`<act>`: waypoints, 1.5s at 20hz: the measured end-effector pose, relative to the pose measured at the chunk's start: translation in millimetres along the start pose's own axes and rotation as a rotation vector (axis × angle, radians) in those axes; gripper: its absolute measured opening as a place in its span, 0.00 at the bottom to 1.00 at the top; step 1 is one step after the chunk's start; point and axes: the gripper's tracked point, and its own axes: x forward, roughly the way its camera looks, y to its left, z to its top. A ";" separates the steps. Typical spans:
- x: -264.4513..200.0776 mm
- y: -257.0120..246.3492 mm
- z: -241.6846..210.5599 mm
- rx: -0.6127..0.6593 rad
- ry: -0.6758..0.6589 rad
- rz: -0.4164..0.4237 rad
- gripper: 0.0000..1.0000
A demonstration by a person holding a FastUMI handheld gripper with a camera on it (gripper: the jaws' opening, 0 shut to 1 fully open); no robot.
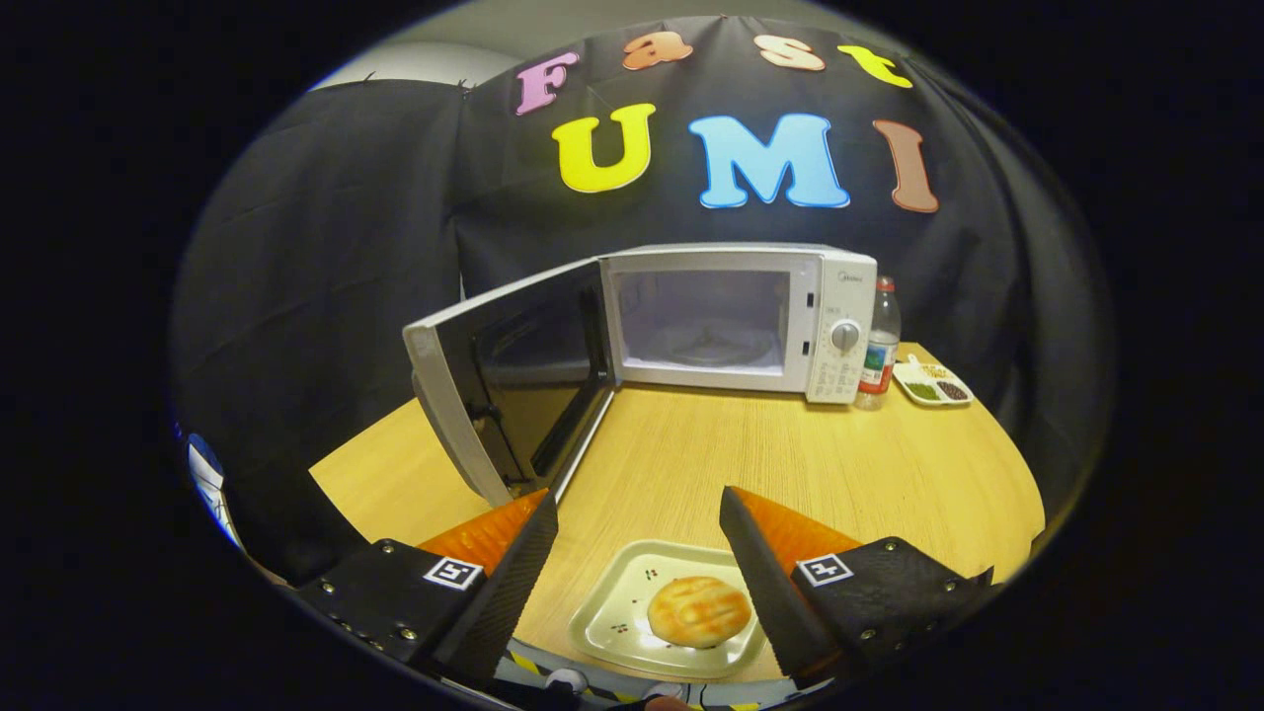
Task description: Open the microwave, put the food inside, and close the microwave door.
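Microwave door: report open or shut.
Open. The microwave door is swung wide, baring the empty cavity; the open tool hovers over the bun.

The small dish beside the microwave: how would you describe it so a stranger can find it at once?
Start at the microwave, whose door stands open, far beyond the open claw. Right of it stands a bottle; the small dish lies just past that. Unlike the tray with the bun, it has compartments with dark fillings.

A wooden surface [790,464] carries four things — a microwave [736,321] at the far edge with its door swung open, a bottle [879,346] and a small dish [933,383] by the far right corner, and a plate [612,612] holding a bun [698,611] at the near edge.
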 end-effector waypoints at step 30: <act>25.1 -40.2 -117.4 -0.113 0.295 -0.005 0.86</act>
